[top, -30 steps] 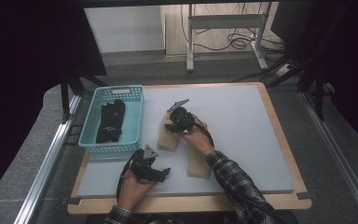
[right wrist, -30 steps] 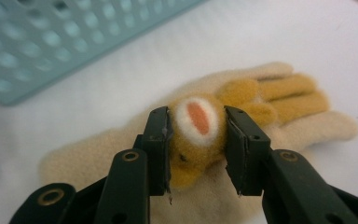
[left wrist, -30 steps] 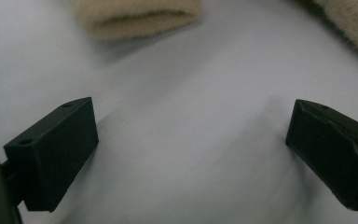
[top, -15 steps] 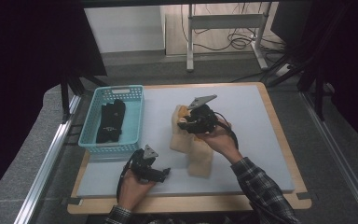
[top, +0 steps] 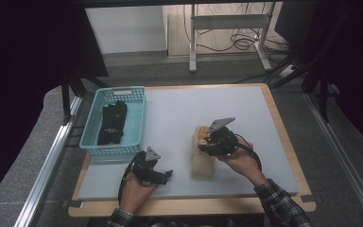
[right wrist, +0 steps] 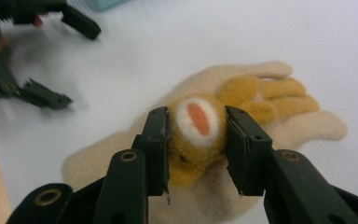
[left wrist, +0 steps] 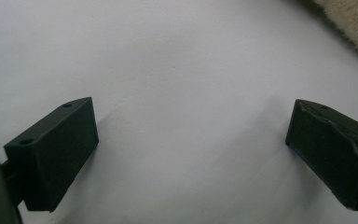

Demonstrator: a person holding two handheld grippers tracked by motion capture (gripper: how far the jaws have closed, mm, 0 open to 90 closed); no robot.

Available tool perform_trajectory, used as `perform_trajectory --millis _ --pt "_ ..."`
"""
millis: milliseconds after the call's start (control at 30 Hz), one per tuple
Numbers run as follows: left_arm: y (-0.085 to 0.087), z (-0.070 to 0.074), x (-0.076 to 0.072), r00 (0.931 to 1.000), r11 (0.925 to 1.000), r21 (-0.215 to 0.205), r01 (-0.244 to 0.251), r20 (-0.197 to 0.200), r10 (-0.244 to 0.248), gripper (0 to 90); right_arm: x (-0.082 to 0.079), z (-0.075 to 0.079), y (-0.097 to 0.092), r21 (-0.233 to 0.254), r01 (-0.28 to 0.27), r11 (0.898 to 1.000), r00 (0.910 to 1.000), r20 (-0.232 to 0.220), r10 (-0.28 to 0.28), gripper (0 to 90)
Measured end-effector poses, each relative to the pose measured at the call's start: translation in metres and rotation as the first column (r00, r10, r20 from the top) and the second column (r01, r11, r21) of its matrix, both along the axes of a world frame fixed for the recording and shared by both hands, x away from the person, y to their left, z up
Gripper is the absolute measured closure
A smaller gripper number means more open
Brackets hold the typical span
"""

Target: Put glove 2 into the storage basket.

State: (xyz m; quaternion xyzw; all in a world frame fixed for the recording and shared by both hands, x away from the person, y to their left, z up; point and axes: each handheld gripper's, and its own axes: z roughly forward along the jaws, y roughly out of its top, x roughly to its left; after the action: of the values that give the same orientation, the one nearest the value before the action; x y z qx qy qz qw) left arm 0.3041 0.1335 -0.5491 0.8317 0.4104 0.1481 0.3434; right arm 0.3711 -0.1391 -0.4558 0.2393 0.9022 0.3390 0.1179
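Note:
My right gripper (right wrist: 196,140) is shut on a mustard plush glove (right wrist: 251,95) with a white and orange patch, pinched between both pads. It hangs just above a cream glove (right wrist: 121,149) lying flat on the white table mat. From the high view, the right gripper (top: 203,140) holds the mustard glove (top: 200,136) over the far end of the cream glove (top: 202,165), mid-table. My left gripper (top: 164,175) rests near the front left edge, jaws wide apart. In the left gripper view its pads (left wrist: 56,149) bracket bare mat, the left gripper (left wrist: 191,149) holding nothing.
A teal basket (top: 137,113) stands at the table's left with black gloves (top: 112,122) inside. The white mat (top: 217,101) lies on a wooden-edged board. A corner of the cream glove (left wrist: 354,18) shows beyond the left jaws. Metal rails run along both table sides.
My right gripper has carried the mustard glove to the right and nearer the person, away from the basket. The left gripper stayed put.

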Motion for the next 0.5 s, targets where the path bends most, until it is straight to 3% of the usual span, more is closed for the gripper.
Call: perform_trajectory --millis 233,367,433,500 --pt "0.0 0.0 0.0 1.0 1.0 0.0 0.0 0.0 0.0 2.6 0.002 -0.031 0.007 -0.018 0.008 1.0 0.9996 -0.027 -0.009 54.3" --pt "0.0 0.0 0.0 1.0 1.0 0.001 0.001 0.0 -0.001 2.6 0.003 -0.019 0.002 0.038 0.024 0.999 0.9997 -0.002 -0.023 41.9" --pt "0.0 0.0 0.0 1.0 1.0 0.001 0.001 0.001 -0.001 2.6 0.004 -0.01 -0.008 0.074 0.036 0.997 0.9991 0.021 -0.037 41.0" --pt "0.0 0.0 0.0 1.0 1.0 0.0 0.0 0.001 0.0 2.6 0.006 -0.005 -0.019 0.078 0.065 0.995 0.9965 0.046 -0.069 41.5"
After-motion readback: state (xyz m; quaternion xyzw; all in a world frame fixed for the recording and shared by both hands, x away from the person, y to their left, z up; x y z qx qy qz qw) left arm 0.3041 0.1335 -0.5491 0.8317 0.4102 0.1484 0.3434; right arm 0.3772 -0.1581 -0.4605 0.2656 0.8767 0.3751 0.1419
